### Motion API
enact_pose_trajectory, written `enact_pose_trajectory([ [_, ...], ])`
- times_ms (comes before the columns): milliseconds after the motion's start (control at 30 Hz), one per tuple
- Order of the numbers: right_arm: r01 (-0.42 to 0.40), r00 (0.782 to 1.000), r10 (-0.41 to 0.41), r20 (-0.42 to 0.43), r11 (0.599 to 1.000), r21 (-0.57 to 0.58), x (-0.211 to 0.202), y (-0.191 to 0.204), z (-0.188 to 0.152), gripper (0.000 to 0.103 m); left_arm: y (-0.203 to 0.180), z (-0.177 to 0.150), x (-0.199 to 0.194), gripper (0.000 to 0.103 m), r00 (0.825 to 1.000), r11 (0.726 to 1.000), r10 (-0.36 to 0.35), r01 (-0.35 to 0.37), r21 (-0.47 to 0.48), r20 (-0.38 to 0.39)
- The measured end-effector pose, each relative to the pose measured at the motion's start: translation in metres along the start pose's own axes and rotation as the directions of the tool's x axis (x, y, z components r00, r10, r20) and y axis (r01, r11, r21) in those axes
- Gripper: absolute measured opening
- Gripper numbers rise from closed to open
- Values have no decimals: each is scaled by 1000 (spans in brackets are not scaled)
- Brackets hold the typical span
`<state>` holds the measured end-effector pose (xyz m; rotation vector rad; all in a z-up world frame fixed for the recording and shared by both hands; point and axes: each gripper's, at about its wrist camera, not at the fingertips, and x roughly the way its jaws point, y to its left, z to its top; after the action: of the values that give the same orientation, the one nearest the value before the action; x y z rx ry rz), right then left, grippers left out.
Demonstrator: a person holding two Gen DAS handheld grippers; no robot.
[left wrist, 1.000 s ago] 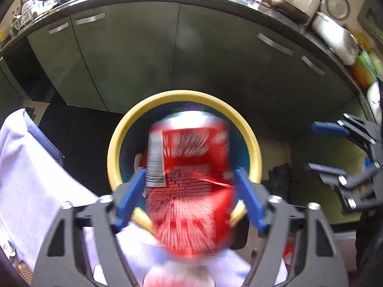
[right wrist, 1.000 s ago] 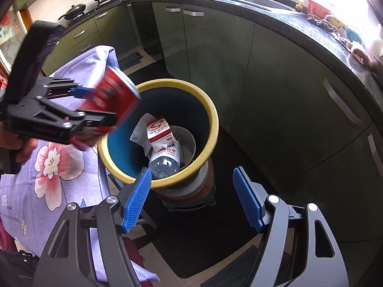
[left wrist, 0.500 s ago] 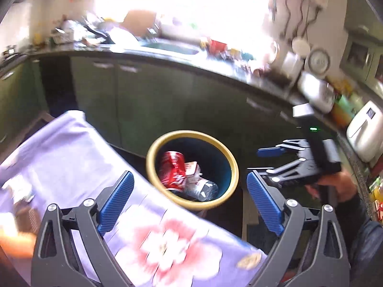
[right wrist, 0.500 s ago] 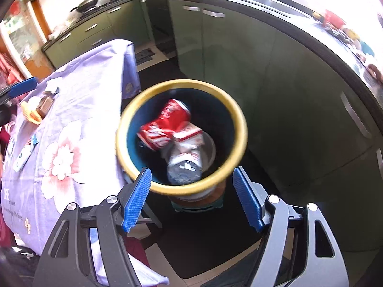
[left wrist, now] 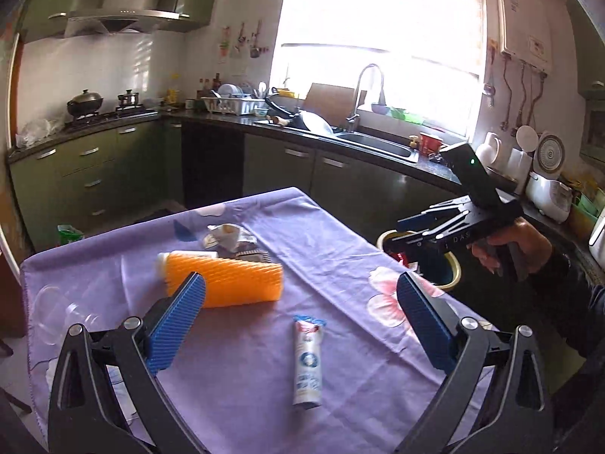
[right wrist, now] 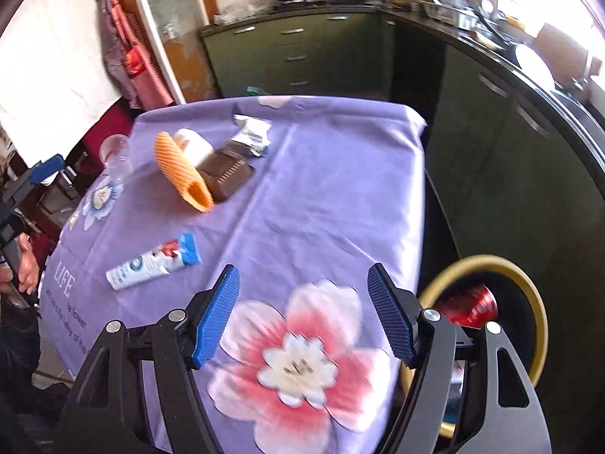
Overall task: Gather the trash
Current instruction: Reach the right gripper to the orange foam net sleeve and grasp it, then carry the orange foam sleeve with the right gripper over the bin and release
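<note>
A red can [right wrist: 470,304] lies in the yellow-rimmed bin [right wrist: 539,302] at lower right. Left gripper [left wrist: 300,319] opening, empty; right gripper [right wrist: 304,312] closing on nothing. On the table, centre frame, remain an orange sleeve [left wrist: 227,278], a tube [left wrist: 308,363] and a wrapper [left wrist: 227,236].

The tabletop [right wrist: 332,196] lies bare along its cabinet-side edge and near corner (only cloth there). Toward the far corner an orange sleeve [right wrist: 181,170], brown tray [right wrist: 227,174] and wrappers [right wrist: 251,134] crowd together; a tube [right wrist: 151,265] lies alone mid-table.

Blown-out window [left wrist: 378,19] glare, fisheye edges
</note>
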<state>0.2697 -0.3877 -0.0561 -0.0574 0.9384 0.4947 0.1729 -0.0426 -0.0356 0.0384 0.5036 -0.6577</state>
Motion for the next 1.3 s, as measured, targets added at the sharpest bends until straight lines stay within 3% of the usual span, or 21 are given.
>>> enact_pose_trajectory([
  [167,-98,995,99,-3,980,-173,43,65,50,61,37,-23,-13,96,1000,999,3,-3,-53,-2],
  [300,-98,995,92,-35,955,-280,81,97,71,61,45,-35,-13,96,1000,997,8,-8,-74,-5],
  [533,-102,992,71,-105,941,-323,130,110,76,59,50,-42,-3,96,999,993,-36,35,-110,-8],
  [733,-84,990,43,-131,942,-324,153,115,72,42,46,-45,2,96,998,994,-49,46,-94,-28],
  [800,-79,992,41,-123,942,-326,154,117,71,23,45,-46,3,96,998,994,-51,48,-97,-30],
  [833,-80,991,41,-125,944,-321,154,117,70,19,45,-46,3,96,998,994,-52,49,-96,-32],
  [1033,-121,991,100,-87,949,-290,128,122,62,15,42,-47,5,96,998,996,-51,48,-82,-35],
  [1233,-148,988,156,17,963,-226,62,113,44,15,41,-49,7,96,998,996,-50,47,-77,-43],
  [1300,-128,988,140,58,975,-184,37,102,32,15,41,-49,8,96,998,996,-53,49,-76,-47],
])
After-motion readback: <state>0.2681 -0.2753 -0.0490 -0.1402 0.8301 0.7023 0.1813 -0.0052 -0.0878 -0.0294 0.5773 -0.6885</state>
